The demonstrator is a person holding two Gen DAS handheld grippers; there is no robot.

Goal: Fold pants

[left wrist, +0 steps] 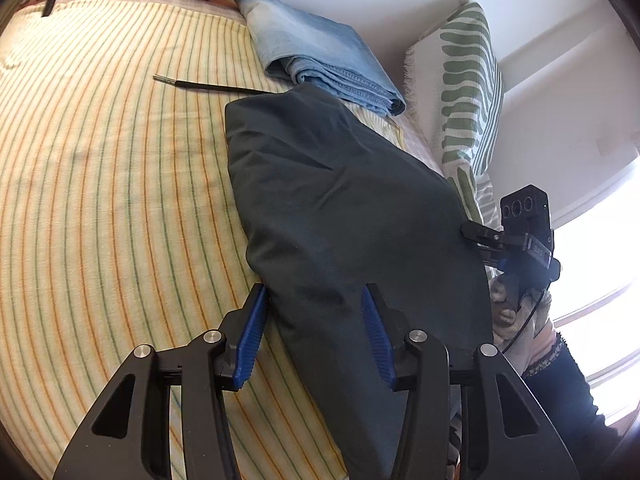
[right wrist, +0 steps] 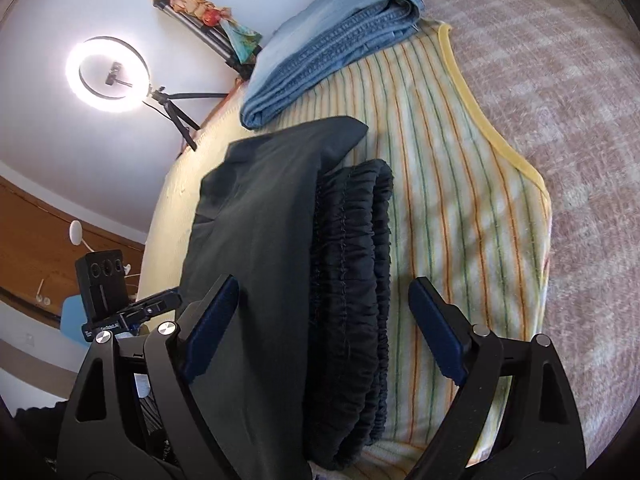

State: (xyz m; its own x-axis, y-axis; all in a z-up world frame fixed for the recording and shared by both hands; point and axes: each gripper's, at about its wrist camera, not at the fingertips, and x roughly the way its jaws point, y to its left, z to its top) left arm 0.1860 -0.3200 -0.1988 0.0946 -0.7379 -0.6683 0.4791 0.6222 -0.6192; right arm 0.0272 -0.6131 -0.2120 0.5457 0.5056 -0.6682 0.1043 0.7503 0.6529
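Blue ribbed pads line both claws, and neither pad presses on cloth. In the left wrist view the left claw (left wrist: 314, 322) stands at the lower middle of the frame, released and about half apart, with the near edge of the dark grey folded pants (left wrist: 340, 208) lying between its fingers. In the right wrist view the right claw (right wrist: 324, 320) is released and spread wide at the lower middle, and the gathered elastic waistband (right wrist: 352, 264) runs up between its fingers.

The pants lie as a long folded bundle in the middle of both frames, on a yellow striped blanket (left wrist: 100, 160) that covers the bed. Above them, towards the upper middle, rests a folded pair of light blue jeans (left wrist: 320, 60), close to the far tip of the dark cloth. A thin black rod (left wrist: 208, 86) lies on the blanket to the upper left of the pants.

I judge that a fold was just laid and the next fold needs a new hold. To do it well, each claw should go down on one corner of the near end, catch all layers together, and lift evenly, so the bundle does not slide or open. The jeans should stay untouched.
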